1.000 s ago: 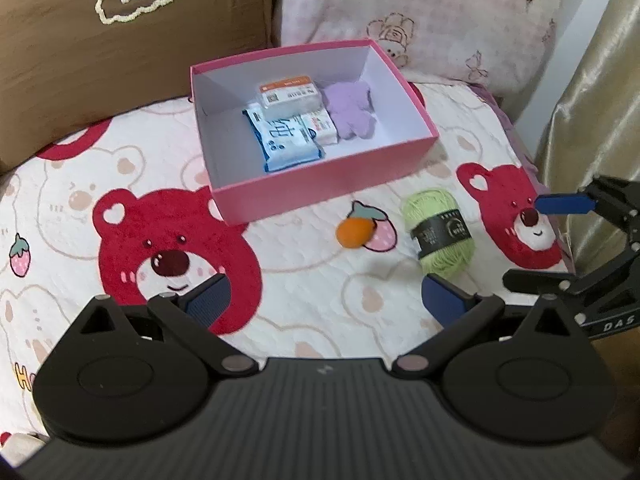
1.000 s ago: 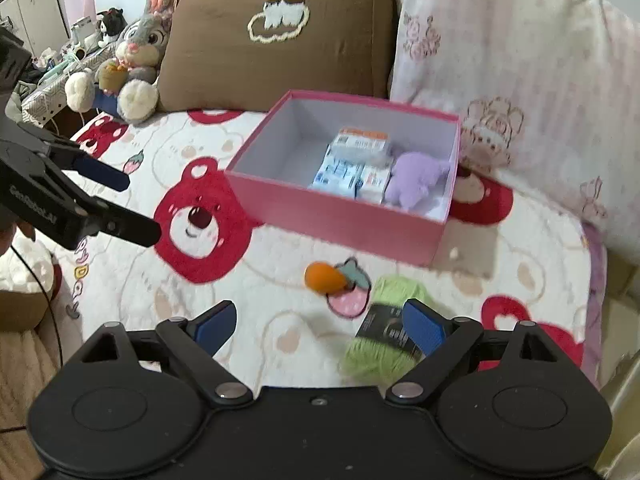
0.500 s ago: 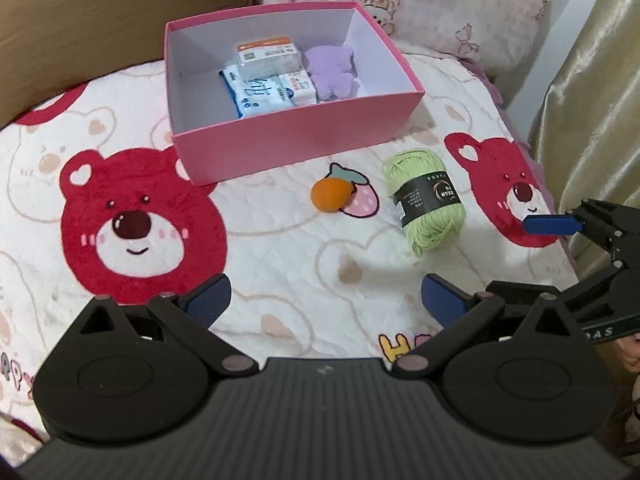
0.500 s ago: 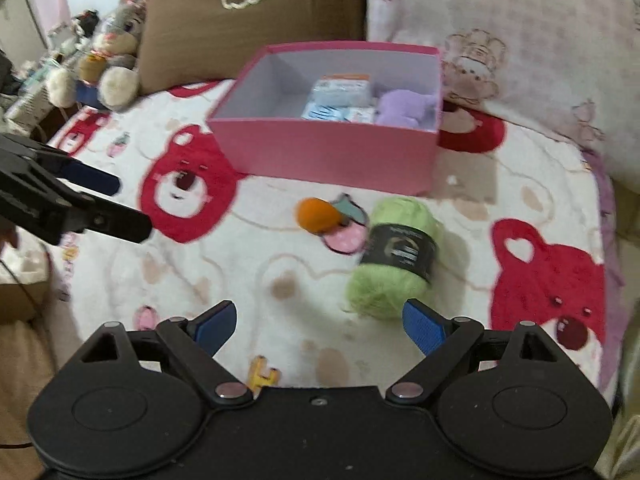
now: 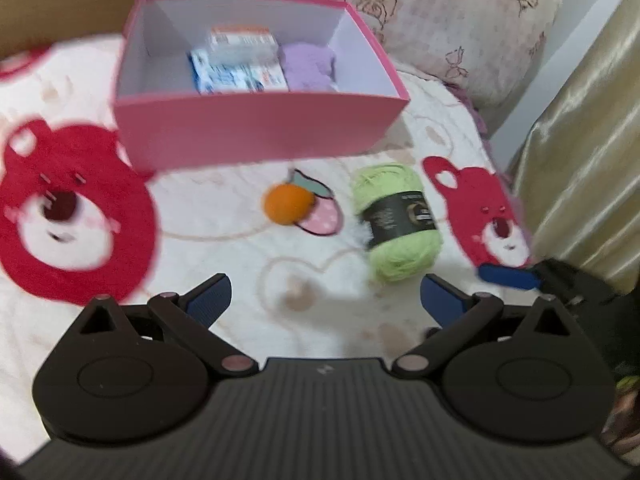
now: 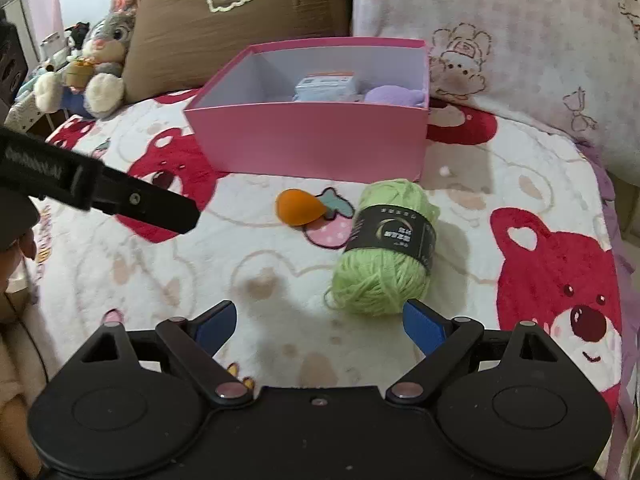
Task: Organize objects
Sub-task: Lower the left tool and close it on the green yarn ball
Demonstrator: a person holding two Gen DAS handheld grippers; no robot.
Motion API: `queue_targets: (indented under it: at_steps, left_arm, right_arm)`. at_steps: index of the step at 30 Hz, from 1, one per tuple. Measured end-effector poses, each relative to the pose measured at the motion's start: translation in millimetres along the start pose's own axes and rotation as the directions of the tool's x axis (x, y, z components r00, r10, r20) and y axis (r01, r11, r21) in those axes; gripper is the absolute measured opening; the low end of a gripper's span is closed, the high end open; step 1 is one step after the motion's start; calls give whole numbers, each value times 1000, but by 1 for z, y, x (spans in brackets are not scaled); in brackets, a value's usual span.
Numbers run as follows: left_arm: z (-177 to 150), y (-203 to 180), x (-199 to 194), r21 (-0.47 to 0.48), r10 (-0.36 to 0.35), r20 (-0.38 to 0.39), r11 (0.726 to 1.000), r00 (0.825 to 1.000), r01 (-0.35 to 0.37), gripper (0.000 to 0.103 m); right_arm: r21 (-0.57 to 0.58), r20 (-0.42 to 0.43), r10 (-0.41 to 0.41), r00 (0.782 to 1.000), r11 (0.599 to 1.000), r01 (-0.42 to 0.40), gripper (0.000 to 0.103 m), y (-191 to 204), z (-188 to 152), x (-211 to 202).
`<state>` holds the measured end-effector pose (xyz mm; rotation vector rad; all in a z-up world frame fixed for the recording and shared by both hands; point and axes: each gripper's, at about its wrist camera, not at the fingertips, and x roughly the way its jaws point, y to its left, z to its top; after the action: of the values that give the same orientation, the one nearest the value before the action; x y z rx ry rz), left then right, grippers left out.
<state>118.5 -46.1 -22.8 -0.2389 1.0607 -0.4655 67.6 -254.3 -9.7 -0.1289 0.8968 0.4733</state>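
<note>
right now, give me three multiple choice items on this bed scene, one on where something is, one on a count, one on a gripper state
1. Where does the small orange teardrop sponge lie?
A. inside the pink cardboard box
B. on the bear-print blanket, beside the green yarn skein
C. on the brown pillow

2. How many loose things lie on the blanket in front of the box?
A. two
B. four
C. none

3. How does the right gripper stand?
A. shut on the yarn
B. shut on nothing
C. open, holding nothing

Answers:
1. B: the sponge sits on the bear-print blanket, in front of the pink cardboard box and just left of the green yarn skein.
2. A: only the sponge and the yarn lie there.
3. C: its blue pads stand wide apart, with the yarn just ahead of them and not between them.
</note>
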Motion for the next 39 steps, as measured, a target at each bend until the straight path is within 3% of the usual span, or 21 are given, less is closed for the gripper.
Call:
queue_targets:
  at_steps: [1,6,12,16,22,24,29,35,39]
  left_arm:
    - [1,1,7,-18,-35,-18,999,999,35,100]
    - [0,-7,30,7,-36,-16,999,999,36,100]
    - [4,-7,46,-25,-49,116,998,992,52,100]
    - [7,-9,63,-50,-74,123,996,990,80,100]
    - [5,-19,85,-52,-153,127,986,980,161,97]
    - [4,-24,94,-43,-180,124,982,976,186,94]
    - [6,-26,116,-80,-220,71,971,973,225,72]
    - [0,-21,132,-122,-233,46,964,971,237,65]
    - [-5,-11,135,-182,-266,76,944,961,276,57]
  right_arm:
    - [-7,4,-5,1000,1000,5,93,0,-1,3]
    - [-28,81,-45,996,998,47,93,-5,-5,13]
    - [-24,122,-83,989,996,87,93,-20,-6,36]
    - [8,90,-68,994,998,67,93,-32,-6,53]
    - [1,125,-42,991,999,43,93,-36,-8,61]
    - [-4,137,-38,990,999,39,93,-38,-10,64]
    - [-34,119,-30,992,999,35,92,-39,-14,77]
    - [-46,134,-52,990,997,58,90,-40,-14,83]
    - [10,103,-27,994,1000,26,73,-49,-15,88]
